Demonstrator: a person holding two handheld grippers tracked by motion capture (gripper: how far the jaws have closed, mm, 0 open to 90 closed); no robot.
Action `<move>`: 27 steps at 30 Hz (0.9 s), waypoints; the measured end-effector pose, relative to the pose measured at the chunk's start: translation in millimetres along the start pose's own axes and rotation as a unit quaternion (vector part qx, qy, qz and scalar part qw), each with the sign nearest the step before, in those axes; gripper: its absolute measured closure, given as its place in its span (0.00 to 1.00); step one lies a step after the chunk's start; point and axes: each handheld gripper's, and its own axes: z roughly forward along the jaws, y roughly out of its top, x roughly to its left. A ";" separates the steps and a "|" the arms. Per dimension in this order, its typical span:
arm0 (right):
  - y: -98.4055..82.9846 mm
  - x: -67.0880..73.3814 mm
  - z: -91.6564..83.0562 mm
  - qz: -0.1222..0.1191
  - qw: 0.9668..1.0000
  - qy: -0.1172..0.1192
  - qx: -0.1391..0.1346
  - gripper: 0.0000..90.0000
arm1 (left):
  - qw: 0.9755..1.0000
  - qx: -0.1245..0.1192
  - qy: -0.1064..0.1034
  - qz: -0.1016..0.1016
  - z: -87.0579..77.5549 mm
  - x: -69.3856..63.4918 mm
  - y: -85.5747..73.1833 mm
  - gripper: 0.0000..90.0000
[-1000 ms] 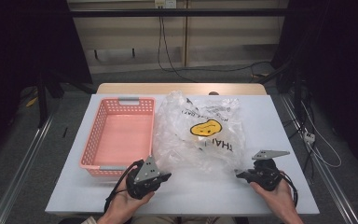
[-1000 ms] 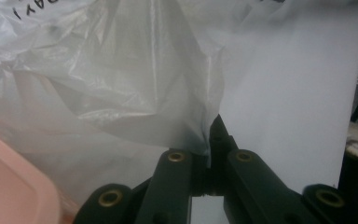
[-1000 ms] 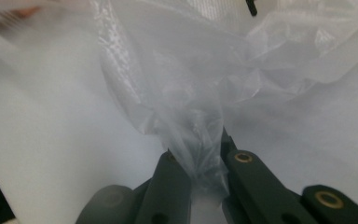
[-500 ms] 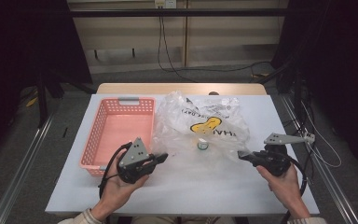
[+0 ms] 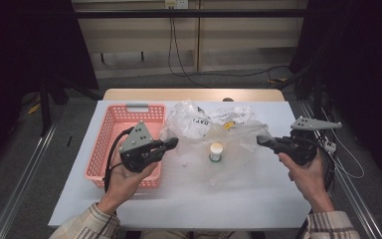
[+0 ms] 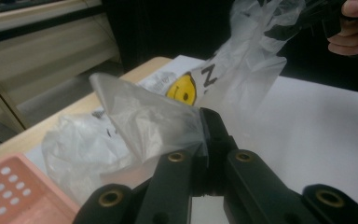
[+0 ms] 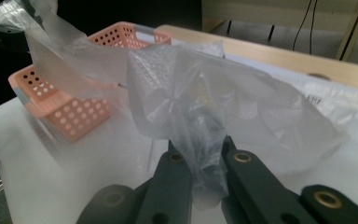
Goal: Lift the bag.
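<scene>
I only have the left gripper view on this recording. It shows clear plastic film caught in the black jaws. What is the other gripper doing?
Observer: The right gripper is shut on the opposite edge of the same clear plastic bag, per its own view.
Operator: Is anything under the bag?
Observer: In the high view, a small white-capped bottle stands upright on the white table, under the stretched film.
Operator: Where is the pink basket?
Observer: The pink perforated plastic basket sits at the table's left, behind the left gripper.

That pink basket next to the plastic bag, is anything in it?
Empty, as far as shows: the pink basket has bare floor, though the left tool and hand hide its near corner.
</scene>
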 end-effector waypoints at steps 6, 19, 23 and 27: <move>27.7 -1.4 -4.0 -0.012 1.000 -0.001 -0.025 1.00 | 0.999 -0.034 0.011 0.007 -6.9 11.6 26.4 1.00; 97.6 4.3 -29.1 -0.043 0.995 -0.008 -0.086 1.00 | 0.994 -0.098 0.038 0.021 -29.7 30.6 81.7 1.00; 118.4 7.8 -39.7 -0.054 0.993 -0.013 -0.103 1.00 | 0.992 -0.114 0.053 0.028 -38.5 37.3 100.6 1.00; 135.6 11.4 -49.4 -0.062 0.991 -0.015 -0.121 1.00 | 0.988 -0.135 0.063 0.030 -47.1 42.9 119.3 1.00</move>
